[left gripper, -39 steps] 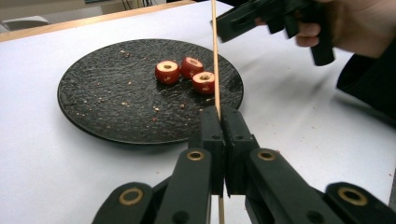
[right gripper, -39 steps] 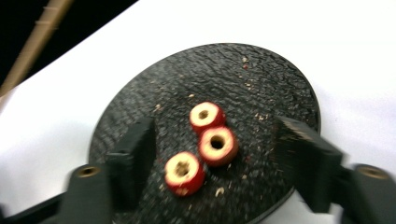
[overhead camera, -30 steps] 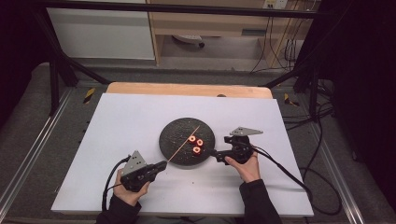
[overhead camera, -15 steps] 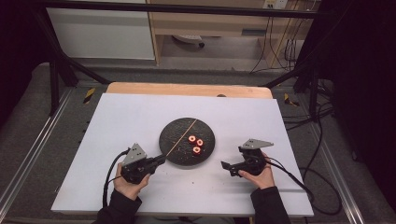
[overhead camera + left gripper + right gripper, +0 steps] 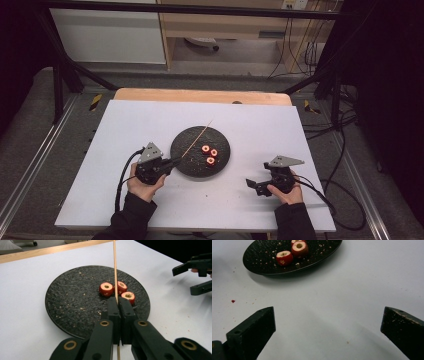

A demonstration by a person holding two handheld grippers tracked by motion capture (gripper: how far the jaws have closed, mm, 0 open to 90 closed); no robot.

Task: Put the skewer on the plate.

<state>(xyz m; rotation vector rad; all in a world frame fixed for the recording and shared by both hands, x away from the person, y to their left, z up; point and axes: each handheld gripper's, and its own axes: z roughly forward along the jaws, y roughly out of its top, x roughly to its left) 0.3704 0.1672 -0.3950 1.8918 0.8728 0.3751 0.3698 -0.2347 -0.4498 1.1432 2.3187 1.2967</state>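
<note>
White surface [image 5: 125,200] lies nearest us; over it our right tool [image 5: 253,184] hangs with jaws wide apart and empty. Our left tool [image 5: 176,160] is clamped on a skewer [image 5: 115,272] slanting over the black plate [image 5: 186,165]. Three red fruit rings [image 5: 209,153] sit on the plate just beside the skewer.

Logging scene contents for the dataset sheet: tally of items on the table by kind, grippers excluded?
Red cored fruit pieces: 3, all on the plate
Black round plate: 1
Wooden skewer: 1, clamped in the left gripper
Total: 5
</note>
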